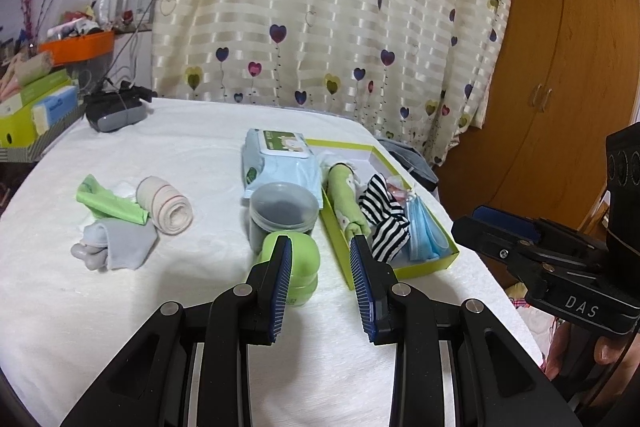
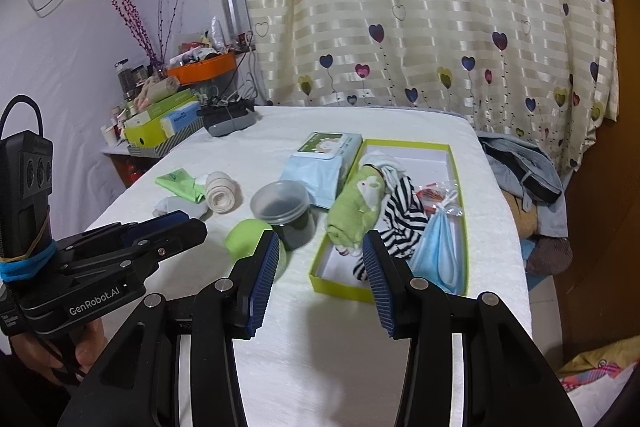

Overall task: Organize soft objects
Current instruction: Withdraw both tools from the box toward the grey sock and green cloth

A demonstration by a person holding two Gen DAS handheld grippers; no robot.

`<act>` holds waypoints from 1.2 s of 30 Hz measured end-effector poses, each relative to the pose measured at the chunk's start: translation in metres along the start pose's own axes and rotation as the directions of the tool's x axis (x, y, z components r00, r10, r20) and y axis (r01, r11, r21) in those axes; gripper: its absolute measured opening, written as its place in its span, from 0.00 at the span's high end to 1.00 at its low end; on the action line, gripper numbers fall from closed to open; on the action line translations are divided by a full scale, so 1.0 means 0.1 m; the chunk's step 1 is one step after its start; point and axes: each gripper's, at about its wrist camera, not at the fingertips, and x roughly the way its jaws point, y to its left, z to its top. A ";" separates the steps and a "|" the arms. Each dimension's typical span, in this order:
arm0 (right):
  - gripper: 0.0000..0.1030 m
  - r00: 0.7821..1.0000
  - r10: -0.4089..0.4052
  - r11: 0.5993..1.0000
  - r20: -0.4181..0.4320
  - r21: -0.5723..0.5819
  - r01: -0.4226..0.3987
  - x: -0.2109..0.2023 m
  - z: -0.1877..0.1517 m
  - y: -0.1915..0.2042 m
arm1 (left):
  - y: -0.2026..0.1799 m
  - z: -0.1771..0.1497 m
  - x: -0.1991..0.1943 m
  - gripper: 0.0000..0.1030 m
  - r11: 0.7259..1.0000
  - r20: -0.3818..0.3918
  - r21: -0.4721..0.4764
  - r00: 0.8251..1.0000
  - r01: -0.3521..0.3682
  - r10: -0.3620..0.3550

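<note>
On fuzzy white cloth (image 1: pixel 200 163): rectangular cardboard box (image 1: pixel 432 263), rolled socks; both tools spread, empty.

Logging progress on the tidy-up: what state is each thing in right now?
Yellow-green box: open, lidless, partly filled.
Green towel: rolled, in box.
Striped cloth: crumpled, in box.
Blue masks: in box.
Wipes pack: flap shut.
Grey jar: lid on.
Bandage roll: rolled, outside box.
Grey sock: loose on the bed.
Left gripper: open, empty.
Right gripper: open, empty.

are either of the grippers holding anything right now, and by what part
Nothing is held. The left gripper and right gripper both stand open and empty.
</note>
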 end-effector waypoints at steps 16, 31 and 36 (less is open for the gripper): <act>0.56 0.999 0.034 0.999 -0.006 -0.012 -0.034 0.06 0.08 0.09 | 0.14 0.10 -0.05 0.72 0.999 0.010 -0.016 0.999 -0.030 0.030; 0.56 0.997 0.073 0.997 -0.011 0.001 -0.073 0.16 0.13 0.02 | 0.31 0.11 0.04 0.72 0.997 -0.008 -0.033 0.997 -0.072 0.072; 0.56 0.996 0.086 0.996 -0.005 -0.026 -0.086 0.18 0.14 0.10 | 0.38 0.07 0.06 0.72 0.997 -0.016 -0.045 0.997 -0.070 0.070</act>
